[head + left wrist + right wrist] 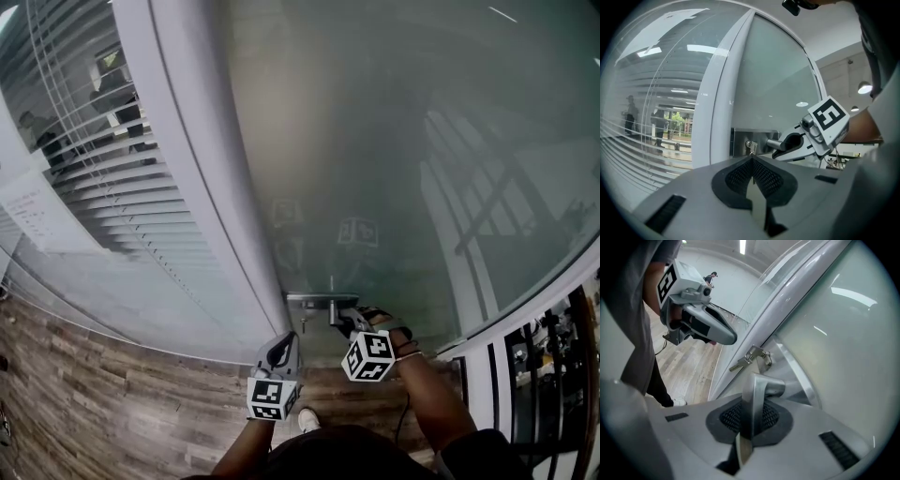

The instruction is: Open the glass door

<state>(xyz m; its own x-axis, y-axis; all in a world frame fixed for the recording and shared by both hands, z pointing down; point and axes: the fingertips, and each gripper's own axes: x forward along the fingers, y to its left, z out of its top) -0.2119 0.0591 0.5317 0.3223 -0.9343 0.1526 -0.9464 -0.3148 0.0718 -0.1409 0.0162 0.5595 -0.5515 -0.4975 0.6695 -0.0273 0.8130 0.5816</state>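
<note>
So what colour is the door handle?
Silvery metal door handle, clearest in the right gripper view.

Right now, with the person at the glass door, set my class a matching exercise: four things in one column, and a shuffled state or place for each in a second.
Column one:
1. right claw
2. left claw
3. key
4. floor

Column two:
A. wooden planks
B. at the metal plate, beside the handle
C. shut on the door handle
D. shut, with nothing between its jaws

Pairs: 1-C, 2-D, 3-B, 4-A.
</note>
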